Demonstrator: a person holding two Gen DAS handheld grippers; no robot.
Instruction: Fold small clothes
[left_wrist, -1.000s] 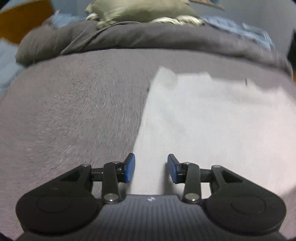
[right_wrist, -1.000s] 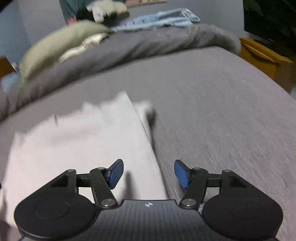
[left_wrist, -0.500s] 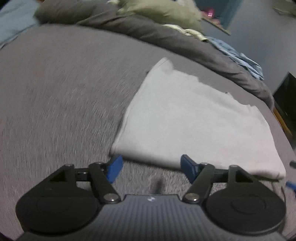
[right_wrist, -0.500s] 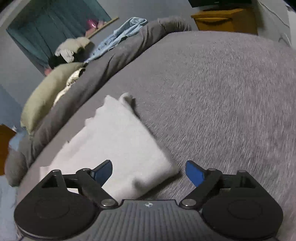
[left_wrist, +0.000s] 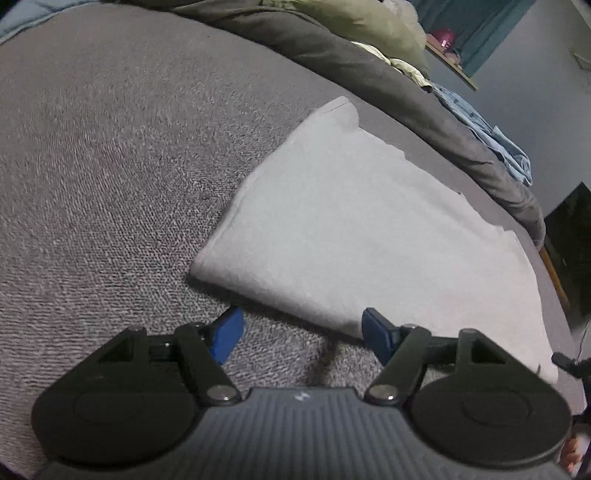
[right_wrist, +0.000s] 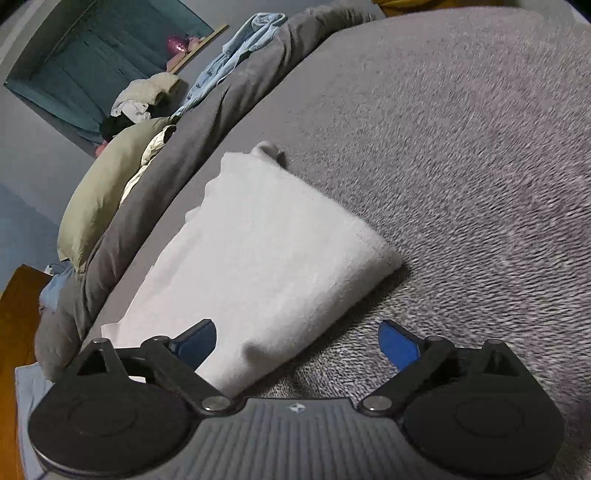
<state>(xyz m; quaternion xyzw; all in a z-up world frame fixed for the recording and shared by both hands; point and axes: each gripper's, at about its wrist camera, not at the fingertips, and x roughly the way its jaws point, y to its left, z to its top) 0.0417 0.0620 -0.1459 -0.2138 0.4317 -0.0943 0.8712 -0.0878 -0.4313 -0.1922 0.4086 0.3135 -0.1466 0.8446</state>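
A: Left claw (left_wrist: 302, 334)?
B: Blue pads spread wide, nothing between them, low over the grey bed cover (left_wrist: 110, 155). A second ago they sat narrower, right over the cloth; now they're pulled back off its near edge.
A: Right claw (right_wrist: 297, 341)?
B: Also gaping and empty, wider than a second ago. Its left pad overlaps the cloth's near end in view; contact unclear.
A: The garment?
B: Folded white garment (left_wrist: 369, 236) lies flat on the bed, just ahead of both claws, one corner nub sticking out at the far end (right_wrist: 267, 149).
A: Beyond?
B: Rolled grey duvet (right_wrist: 207, 122), olive pillow (right_wrist: 107, 177), light blue clothing (right_wrist: 236, 51), teal curtain (right_wrist: 103, 55).
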